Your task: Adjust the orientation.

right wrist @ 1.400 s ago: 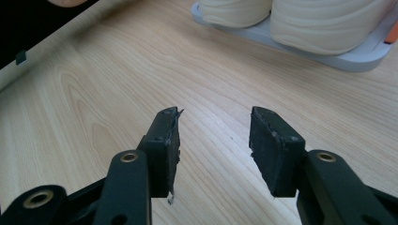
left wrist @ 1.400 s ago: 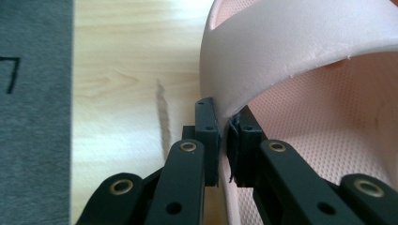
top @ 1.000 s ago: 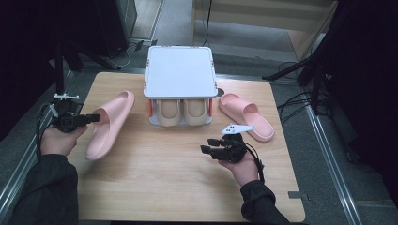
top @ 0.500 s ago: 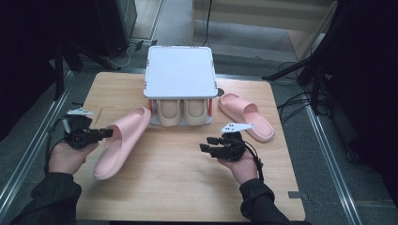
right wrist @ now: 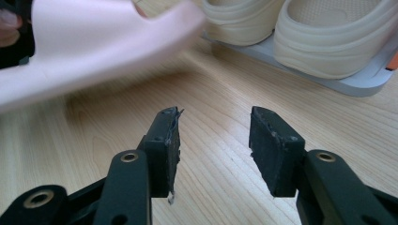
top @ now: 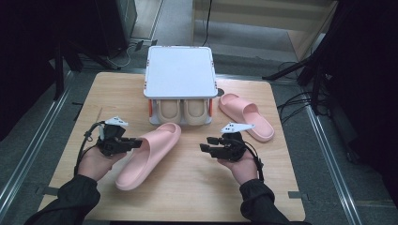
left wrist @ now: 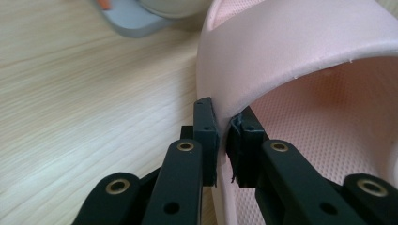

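Note:
A pink slipper (top: 150,154) hangs tilted over the table's middle left, its toe close to the shoe rack. My left gripper (top: 136,143) is shut on the edge of its strap. In the left gripper view the two pads pinch the strap's rim of this slipper (left wrist: 300,51) at my gripper (left wrist: 224,145). My right gripper (top: 205,144) stands open over bare wood to the right, pointing left at the held slipper. Its jaws (right wrist: 213,140) hold nothing, and the pink slipper (right wrist: 94,42) shows blurred beyond them.
A white two-level shoe rack (top: 179,75) stands at the table's back middle, with a pair of beige slippers (top: 180,111) on its lower shelf. A second pink slipper (top: 246,116) lies to its right. The wooden table (top: 187,197) has free room in front.
My left gripper has carried the pink slipper rightward from the table's left edge toward the middle, and a little lower. The right gripper has stayed where it was.

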The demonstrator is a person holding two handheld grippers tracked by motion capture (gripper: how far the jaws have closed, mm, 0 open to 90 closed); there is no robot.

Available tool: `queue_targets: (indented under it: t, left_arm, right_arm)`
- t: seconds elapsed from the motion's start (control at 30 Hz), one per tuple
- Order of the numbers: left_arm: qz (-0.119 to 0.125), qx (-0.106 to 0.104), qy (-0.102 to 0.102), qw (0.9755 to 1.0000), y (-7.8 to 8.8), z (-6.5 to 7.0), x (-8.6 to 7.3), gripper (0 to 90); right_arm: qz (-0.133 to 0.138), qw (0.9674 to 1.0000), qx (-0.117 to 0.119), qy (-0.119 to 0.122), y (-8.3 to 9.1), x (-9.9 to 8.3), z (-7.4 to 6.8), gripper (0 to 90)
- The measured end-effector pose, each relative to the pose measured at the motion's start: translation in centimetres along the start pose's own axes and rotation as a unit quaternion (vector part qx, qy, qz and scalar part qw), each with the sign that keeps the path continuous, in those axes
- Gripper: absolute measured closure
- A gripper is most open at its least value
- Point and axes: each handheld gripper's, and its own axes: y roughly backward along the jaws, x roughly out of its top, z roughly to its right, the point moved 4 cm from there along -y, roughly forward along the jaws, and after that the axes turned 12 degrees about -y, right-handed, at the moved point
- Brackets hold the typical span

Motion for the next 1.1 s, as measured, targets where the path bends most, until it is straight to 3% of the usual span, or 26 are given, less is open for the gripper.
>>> queue_targets:
  t: [0.6, 0.73, 0.87, 0.97, 1.1]
  left_arm:
    - [-0.033, -0.033, -0.042, 0.9980, -3.3, 2.2, 0.5, 76.4]
    - [-0.035, -0.045, -0.057, 0.9967, -3.2, 2.6, 0.5, 71.4]
    - [-0.016, -0.057, -0.052, 0.9969, -2.4, 2.8, 0.6, 67.4]
    - [-0.002, -0.059, -0.055, 0.9968, -1.3, 2.6, 0.6, 68.6]
    - [0.012, -0.064, -0.038, 0.9972, -0.4, 1.7, 0.4, 75.8]
  right_arm:
    - [-0.007, 0.9999, 0.008, 0.009, -1.0, -0.7, -0.9, 55.4]
    - [-0.004, 0.9999, 0.007, 0.010, -1.4, -0.8, -1.0, 56.9]
    - [0.001, 0.9999, 0.009, 0.008, -1.6, -0.8, -1.2, 59.9]
    - [0.004, 0.9999, 0.011, 0.008, -1.8, -0.9, -1.5, 64.3]
    - [-0.001, 0.9998, 0.018, 0.001, -2.4, -1.1, -2.0, 70.6]
